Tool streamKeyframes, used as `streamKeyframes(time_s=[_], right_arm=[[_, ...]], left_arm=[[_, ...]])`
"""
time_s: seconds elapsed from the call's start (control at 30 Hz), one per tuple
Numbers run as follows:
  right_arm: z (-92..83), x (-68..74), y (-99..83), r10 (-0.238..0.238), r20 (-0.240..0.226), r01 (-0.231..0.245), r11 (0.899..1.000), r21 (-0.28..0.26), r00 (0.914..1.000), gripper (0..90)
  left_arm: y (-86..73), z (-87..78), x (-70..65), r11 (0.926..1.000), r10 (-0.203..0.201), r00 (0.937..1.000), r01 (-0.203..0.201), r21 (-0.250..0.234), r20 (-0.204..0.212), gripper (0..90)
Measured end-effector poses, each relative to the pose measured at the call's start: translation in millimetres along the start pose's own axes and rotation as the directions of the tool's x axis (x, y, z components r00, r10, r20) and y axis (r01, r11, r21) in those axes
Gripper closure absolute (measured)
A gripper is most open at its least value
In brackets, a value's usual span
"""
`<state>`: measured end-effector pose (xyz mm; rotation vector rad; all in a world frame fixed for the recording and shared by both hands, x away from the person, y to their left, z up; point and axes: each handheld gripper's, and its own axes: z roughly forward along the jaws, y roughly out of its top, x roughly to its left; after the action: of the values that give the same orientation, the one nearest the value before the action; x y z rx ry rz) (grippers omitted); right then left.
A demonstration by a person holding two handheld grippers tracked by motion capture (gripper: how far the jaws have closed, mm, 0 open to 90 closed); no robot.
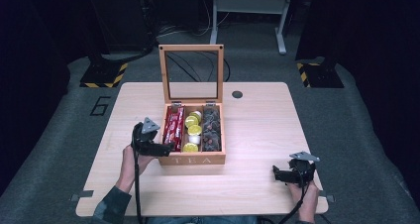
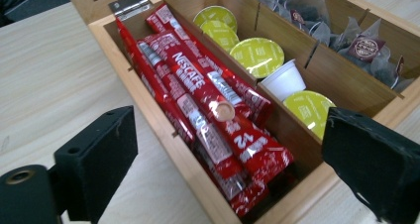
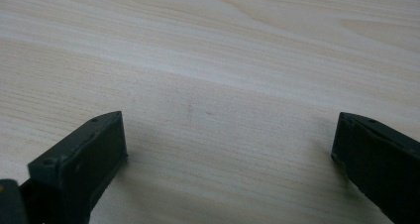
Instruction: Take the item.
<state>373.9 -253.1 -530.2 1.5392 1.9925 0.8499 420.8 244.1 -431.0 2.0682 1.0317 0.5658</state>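
Sachets, red instant-coffee sticks (image 2: 208,110), lay in a tea box; both hand-held grippers stood spread and empty.

Stock lay stacked lengthwise in the left compartment of the wooden tea box (image 1: 192,160) at the centre of the tabletop (image 1: 257,135); yellow-lidded capsules (image 2: 256,55) filled the middle compartment and tea bags (image 2: 366,48) the one at upper right. The left hand-held gripper (image 2: 228,149) hovered at the box's near left corner, jaws wide, nothing between them. The right hand-held gripper (image 3: 228,149) rested at lower right over bare wood, jaws apart. Handling, as judged: sachets were light, limp and slick-skinned, apt to slide or buckle; best pinched across the flat width near the upper end of the topmost stick.
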Motion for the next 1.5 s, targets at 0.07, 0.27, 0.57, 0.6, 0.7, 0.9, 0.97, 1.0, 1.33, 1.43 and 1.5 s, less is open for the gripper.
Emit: streamKeyframes(time_s=[0.07, 0.27, 0.57, 0.6, 0.7, 0.9, 0.97, 1.0, 1.33, 1.43, 1.5], right_arm=[[-0.1, 0.1, 0.0, 0.002, 0.001, -0.002, 1.000, 0.001, 1.0000, 0.0], [0.0, 0.0, -0.1, 0.000, 0.000, 0.000, 1.000, 0.000, 1.0000, 0.0], [-0.1, 0.0, -0.1, 0.000, 0.000, 0.000, 1.000, 0.000, 1.0000, 0.0], [-0.1, 0.0, -0.1, 0.000, 0.000, 0.000, 1.000, 0.000, 1.0000, 0.0], [-0.1, 0.1, -0.1, 0.001, 0.000, -0.001, 1.000, 0.000, 1.0000, 0.0], [-0.1, 0.0, -0.1, 0.000, 0.000, 0.000, 1.000, 0.000, 1.0000, 0.0], [-0.1, -0.1, -0.1, 0.000, 0.000, 0.000, 1.000, 0.000, 1.0000, 0.0], [-0.1, 0.0, -0.1, 0.000, 0.000, 0.000, 1.000, 0.000, 1.0000, 0.0], [0.0, 0.0, -0.1, 0.000, -0.001, 0.000, 1.000, 0.000, 1.0000, 0.0], [-0.1, 0.0, -0.1, 0.000, -0.001, 0.000, 1.000, 0.000, 1.0000, 0.0], [0.0, -0.1, -0.1, -0.001, -0.001, 0.001, 1.000, 0.000, 1.0000, 0.0]], left_arm=[[3.3, 4.6, -1.6, 1.0000, -0.008, 1.0000, 0.008, 0.000, 0.000, 11.3], [8.6, 16.5, 0.0, 0.9995, 0.003, 1.0000, -0.004, 0.032, 0.007, 17.2], [15.9, 34.1, 3.9, 0.9983, -0.004, 1.0000, 0.004, 0.058, -0.005, 36.2], [16.0, 36.3, 4.1, 0.9981, -0.007, 0.9999, 0.008, 0.062, -0.010, 36.2], [16.0, 41.9, 4.2, 0.9974, -0.009, 0.9997, 0.010, 0.072, -0.022, 39.7], [19.5, 49.2, 7.2, 0.9939, -0.024, 0.9993, 0.027, 0.107, -0.028, 45.9], [22.1, 50.2, 9.4, 0.9926, -0.028, 0.9990, 0.032, 0.117, -0.034, 47.4], [23.1, 51.2, 10.9, 0.9921, -0.037, 0.9989, 0.040, 0.119, -0.030, 49.4], [23.1, 57.7, 10.4, 0.9890, -0.041, 0.9976, 0.048, 0.140, -0.056, 59.2], [23.1, 57.9, 10.5, 0.9882, -0.043, 0.9968, 0.052, 0.144, -0.067, 62.1], [23.1, 58.6, 9.6, 0.9875, -0.039, 0.9960, 0.051, 0.149, -0.081, 64.5]])
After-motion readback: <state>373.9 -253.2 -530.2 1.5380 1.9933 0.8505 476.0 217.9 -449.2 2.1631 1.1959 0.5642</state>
